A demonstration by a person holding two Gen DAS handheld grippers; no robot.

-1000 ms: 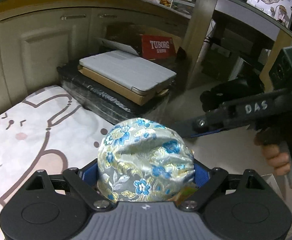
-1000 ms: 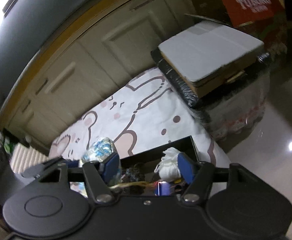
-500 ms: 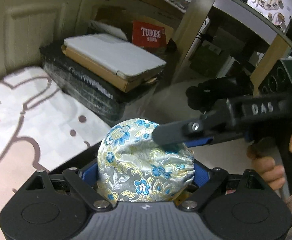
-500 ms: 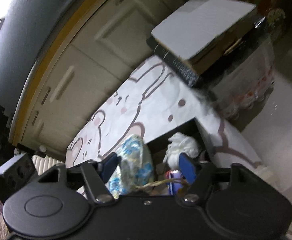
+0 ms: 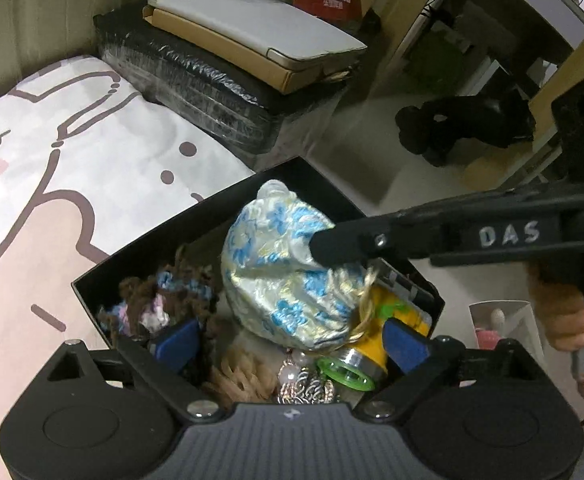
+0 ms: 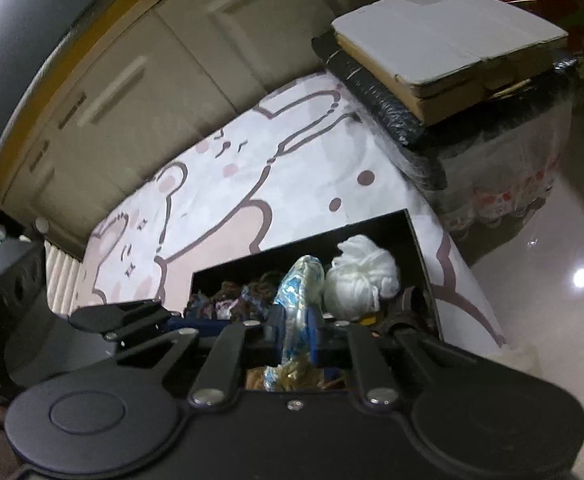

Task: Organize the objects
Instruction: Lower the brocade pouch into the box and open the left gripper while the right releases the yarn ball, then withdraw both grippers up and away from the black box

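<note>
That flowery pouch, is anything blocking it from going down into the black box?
No lid or barrier shows. The flowery pouch, pinched by the right claw, hangs over the black box, already crowded with yarn and trinkets.

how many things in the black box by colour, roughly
blue and gold brocade pouch: 1, pinched by the right tool
white yarn ball: 1
yellow and green item: 1
brown yarn bundle: 1
tan knitted piece: 1
silver ornament: 1
total: 6 that can be told apart in the black box
</note>
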